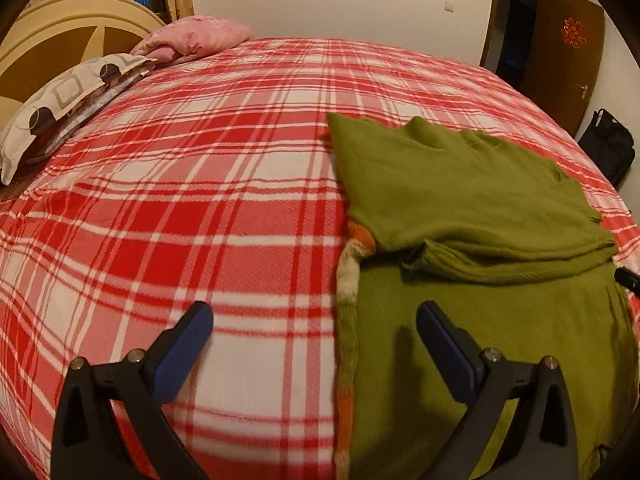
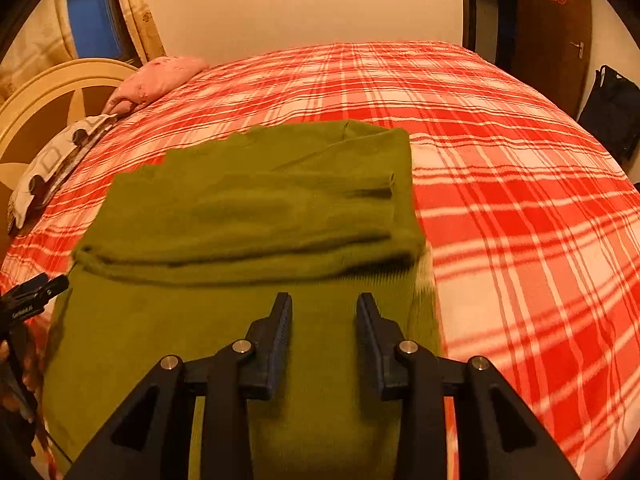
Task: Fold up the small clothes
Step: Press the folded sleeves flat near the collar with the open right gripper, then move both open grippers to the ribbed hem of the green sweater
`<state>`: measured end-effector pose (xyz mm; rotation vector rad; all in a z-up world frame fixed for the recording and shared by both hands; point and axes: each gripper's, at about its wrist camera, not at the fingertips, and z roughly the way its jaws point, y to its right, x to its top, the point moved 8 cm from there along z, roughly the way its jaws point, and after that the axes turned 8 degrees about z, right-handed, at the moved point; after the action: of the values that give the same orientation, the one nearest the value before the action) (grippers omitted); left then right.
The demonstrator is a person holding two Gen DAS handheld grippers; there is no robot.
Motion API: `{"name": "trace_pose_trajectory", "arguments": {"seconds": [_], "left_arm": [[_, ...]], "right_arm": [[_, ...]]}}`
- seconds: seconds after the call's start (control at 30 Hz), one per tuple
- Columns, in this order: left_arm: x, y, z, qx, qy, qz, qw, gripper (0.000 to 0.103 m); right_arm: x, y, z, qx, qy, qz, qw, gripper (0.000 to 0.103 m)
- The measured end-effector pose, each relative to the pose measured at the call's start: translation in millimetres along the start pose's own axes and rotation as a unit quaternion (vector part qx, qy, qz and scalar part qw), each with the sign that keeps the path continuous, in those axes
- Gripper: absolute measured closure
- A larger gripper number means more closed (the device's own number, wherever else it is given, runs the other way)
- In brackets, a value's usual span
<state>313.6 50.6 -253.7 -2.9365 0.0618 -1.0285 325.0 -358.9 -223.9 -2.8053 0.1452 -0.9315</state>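
The green knit garment (image 2: 248,216) lies on the plaid bed cover (image 2: 520,200), partly folded. It looks soft and limp (likely light); grasp at its edges. Left gripper (image 1: 314,320) stands wide, empty; right gripper (image 2: 324,308) narrowly parted, empty.

Both the left gripper (image 1: 314,318) and right gripper (image 2: 324,312) are black, with silver screws and dark blue pads.

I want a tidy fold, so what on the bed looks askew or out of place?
The green garment is folded unevenly: its folded-over top layer sits skewed, with a jagged far edge. An orange and white strip pokes out along one side. Nothing looks spilled or damaged on the plaid bedspread.
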Motion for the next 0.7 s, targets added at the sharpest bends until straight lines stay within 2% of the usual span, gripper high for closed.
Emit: {"name": "trace_pose_trajectory", "arguments": {"seconds": [0.27, 0.4, 0.7], "left_arm": [[-18, 13, -44, -0.017, 0.030, 0.019, 0.9992, 0.000], [-32, 21, -56, -0.019, 0.030, 0.034, 0.9988, 0.000], [-64, 34, -65, -0.026, 0.013, 0.047, 0.9985, 0.000]], "right_arm": [[-46, -15, -44, 0.001, 0.016, -0.026, 1.000, 0.068], [-66, -17, -51, -0.005, 0.014, -0.037, 0.999, 0.068], [-90, -12, -61, -0.002, 0.008, -0.021, 1.000, 0.068]]}}
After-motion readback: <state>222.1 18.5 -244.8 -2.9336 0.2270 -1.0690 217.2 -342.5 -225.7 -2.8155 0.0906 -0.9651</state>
